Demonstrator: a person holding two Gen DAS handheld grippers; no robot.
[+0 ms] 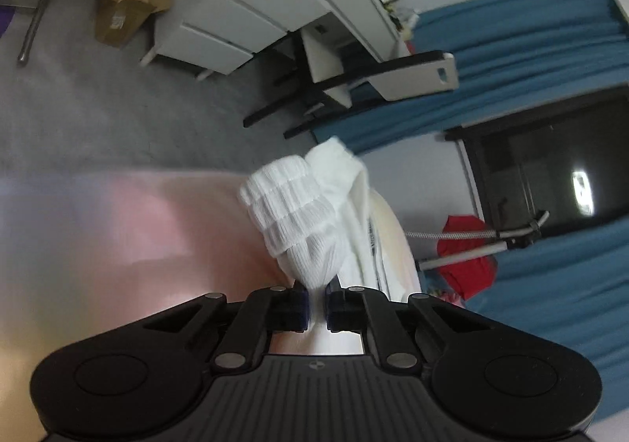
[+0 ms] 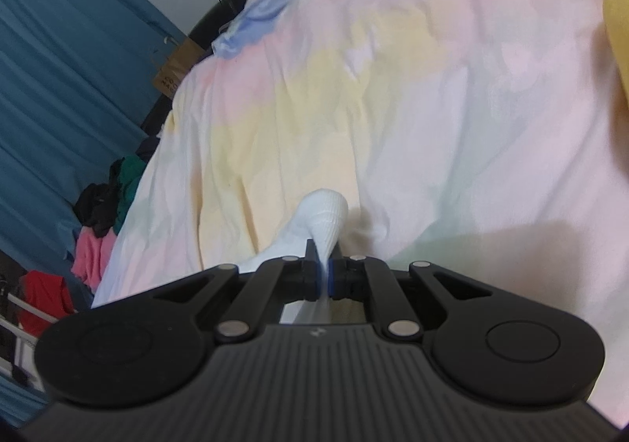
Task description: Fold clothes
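Bedspread [image 2: 432, 108] open ahead; yellow pillow [image 2: 617, 29] blocks far right.

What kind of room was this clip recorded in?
Most likely a bedroom in a home: a bed with a pastel duvet, teal curtains, a white drawer unit, and a pile of clothes beside the bed.

Sock [image 1: 298, 214] hung ahead of left tongs [image 1: 317, 304], over bed [image 1: 118, 230]. Desk [image 1: 243, 10] stood behind, chair [image 1: 393, 80] to its right.
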